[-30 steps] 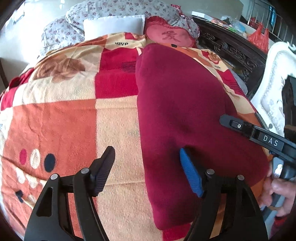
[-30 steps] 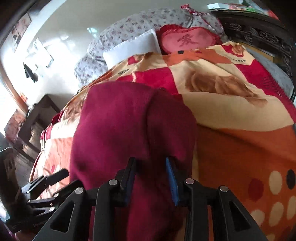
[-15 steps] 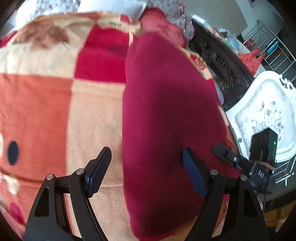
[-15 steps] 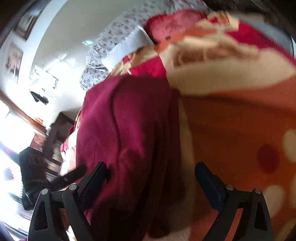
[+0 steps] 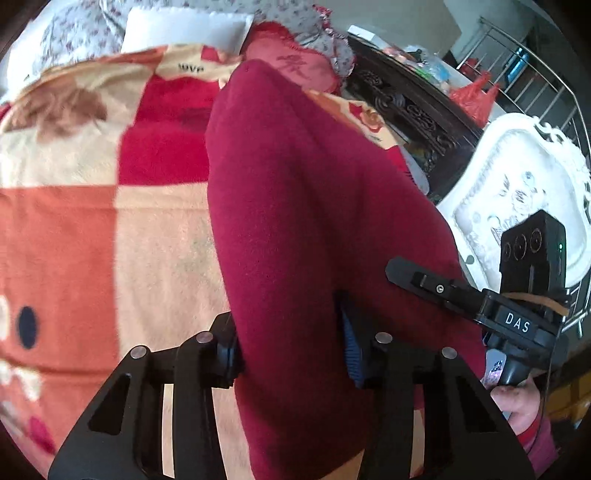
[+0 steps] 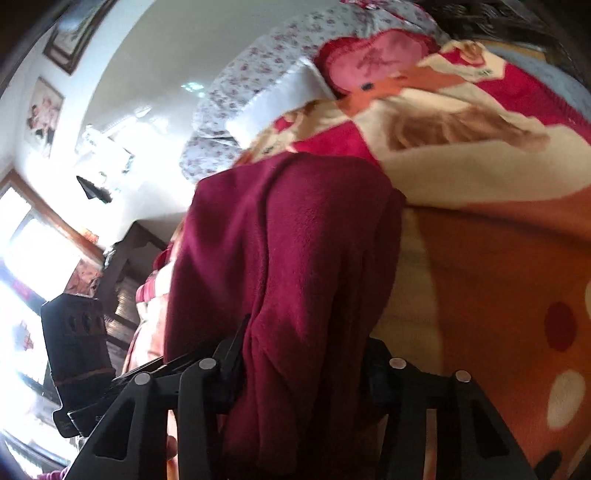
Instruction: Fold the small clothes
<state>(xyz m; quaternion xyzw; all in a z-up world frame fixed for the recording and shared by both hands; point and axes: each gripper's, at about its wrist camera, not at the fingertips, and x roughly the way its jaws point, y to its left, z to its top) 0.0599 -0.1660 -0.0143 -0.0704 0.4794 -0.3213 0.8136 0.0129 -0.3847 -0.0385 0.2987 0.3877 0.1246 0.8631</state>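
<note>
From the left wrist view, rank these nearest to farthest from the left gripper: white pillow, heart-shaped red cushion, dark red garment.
1. Dark red garment: between the closing jaws of the left gripper.
2. Heart-shaped red cushion: beyond the garment's far end, upper centre.
3. White pillow: at the head of the bed, upper left, slightly behind the cushion.

The dark red garment (image 5: 317,206) looks like soft fleece, matt and a bit fuzzy. The blanket (image 5: 110,229) under it is plush too, with a short nap. Both grippers (image 5: 291,350) (image 6: 303,365) are matt black plastic with small shiny metal pins. The carved bed frame (image 5: 417,110) is dark polished wood.
</note>
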